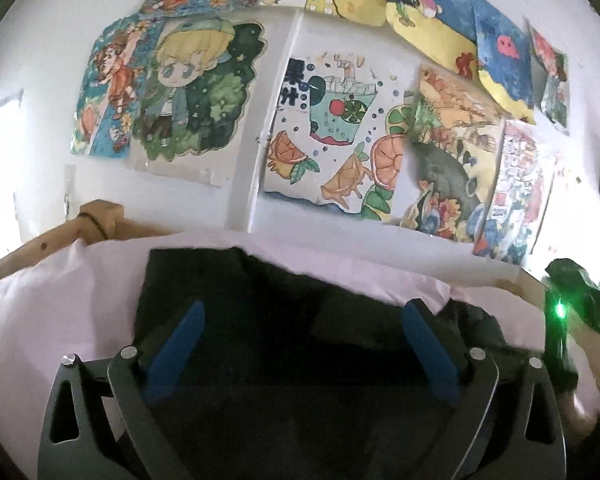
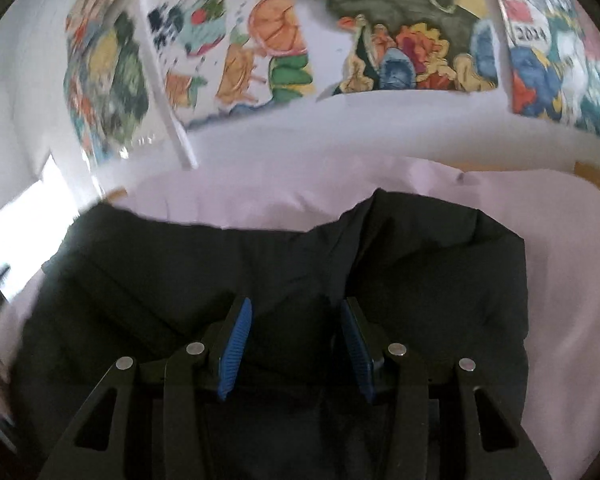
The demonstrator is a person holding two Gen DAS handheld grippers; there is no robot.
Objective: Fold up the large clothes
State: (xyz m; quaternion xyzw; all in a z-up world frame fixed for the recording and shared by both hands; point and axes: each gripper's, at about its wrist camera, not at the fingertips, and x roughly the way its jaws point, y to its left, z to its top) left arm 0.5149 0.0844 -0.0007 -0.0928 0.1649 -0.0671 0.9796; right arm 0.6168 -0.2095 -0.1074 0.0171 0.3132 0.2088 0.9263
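Observation:
A large dark garment [image 1: 268, 304] lies spread on a pale pink sheet [image 1: 60, 300]; it also shows in the right wrist view [image 2: 420, 264], with creases and a folded ridge near its middle. My left gripper [image 1: 304, 312] is open wide, its blue fingers [image 1: 180, 344] just above the garment with nothing between them. My right gripper [image 2: 296, 308] is open, its blue pads [image 2: 236, 348] over the garment near a crease, holding nothing. The near part of the garment is hidden under both grippers.
A white wall [image 1: 40, 80] covered with colourful drawings [image 1: 332, 132] rises just behind the pink sheet [image 2: 560, 260]. A wooden frame [image 1: 100, 220] edges the surface at left. A dark green object with a green light [image 1: 560, 312] is at the right.

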